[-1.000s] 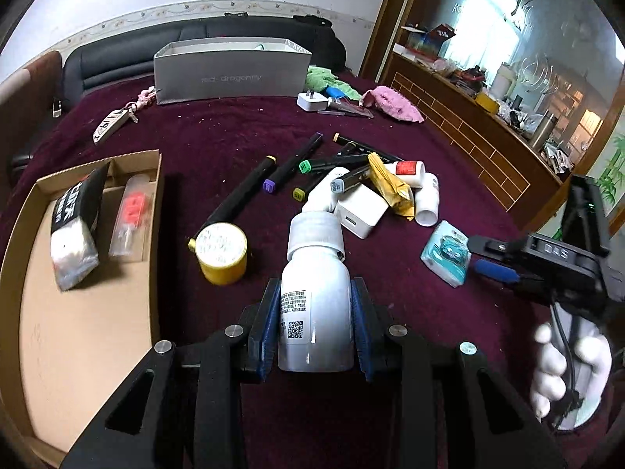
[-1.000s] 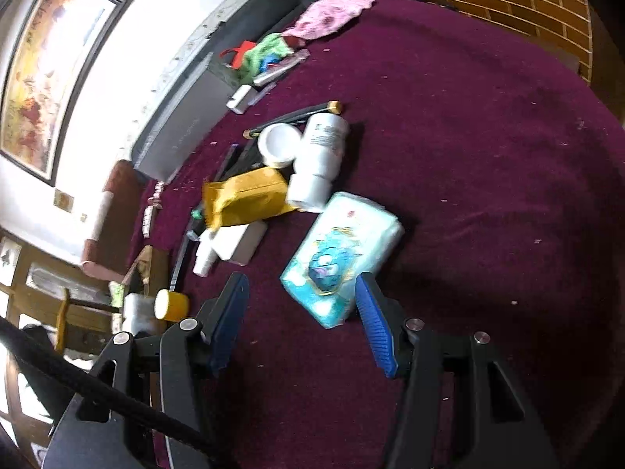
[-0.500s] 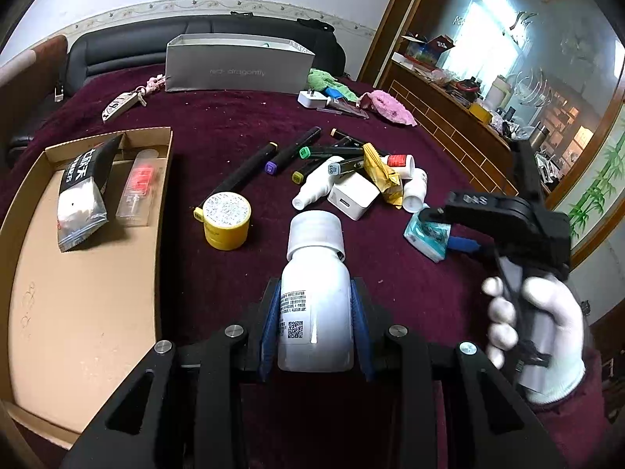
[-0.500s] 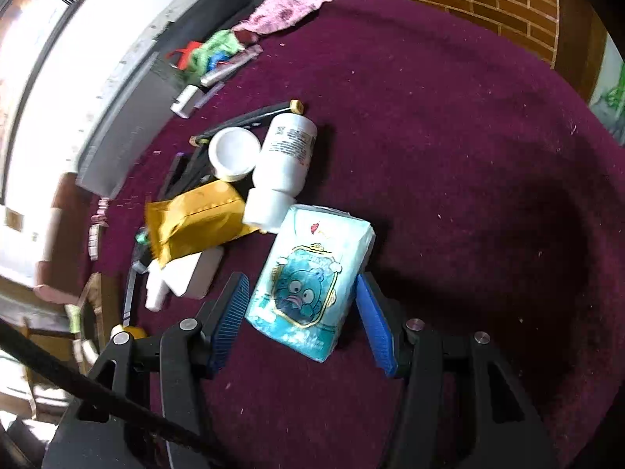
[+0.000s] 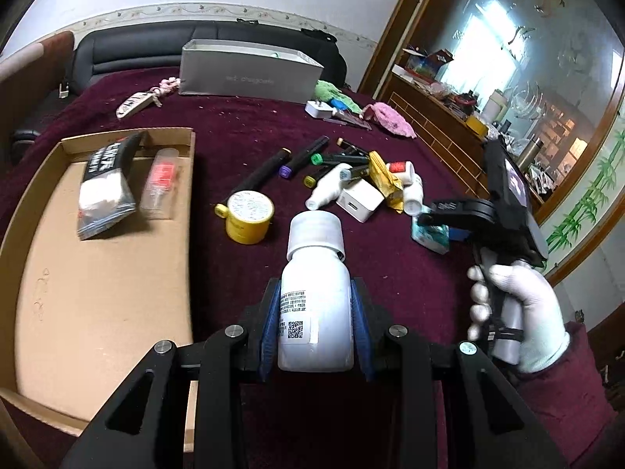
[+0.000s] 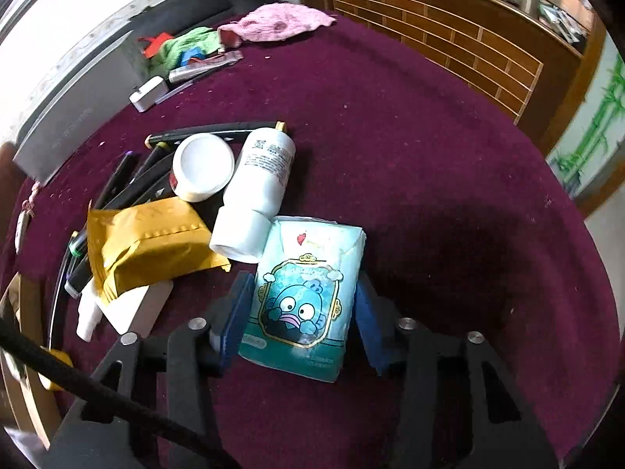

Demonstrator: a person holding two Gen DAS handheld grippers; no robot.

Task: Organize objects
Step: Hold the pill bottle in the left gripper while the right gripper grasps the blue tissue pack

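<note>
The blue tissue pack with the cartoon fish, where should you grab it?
Grab the soft blue tissue pack by its two long sides, coming from above. It lies flat on the maroon cloth, narrower across than along. The right gripper already straddles it there, its jaws closing.

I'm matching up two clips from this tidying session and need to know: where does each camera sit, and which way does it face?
Left wrist: on the left gripper, facing down across the table; jaws shut on a white bottle; gloved hand shows.
Right wrist: on the right gripper, facing steeply down; jaws closing around the tissue pack.
Shared: tissue pack, yellow pouch, pink cloth.
</note>
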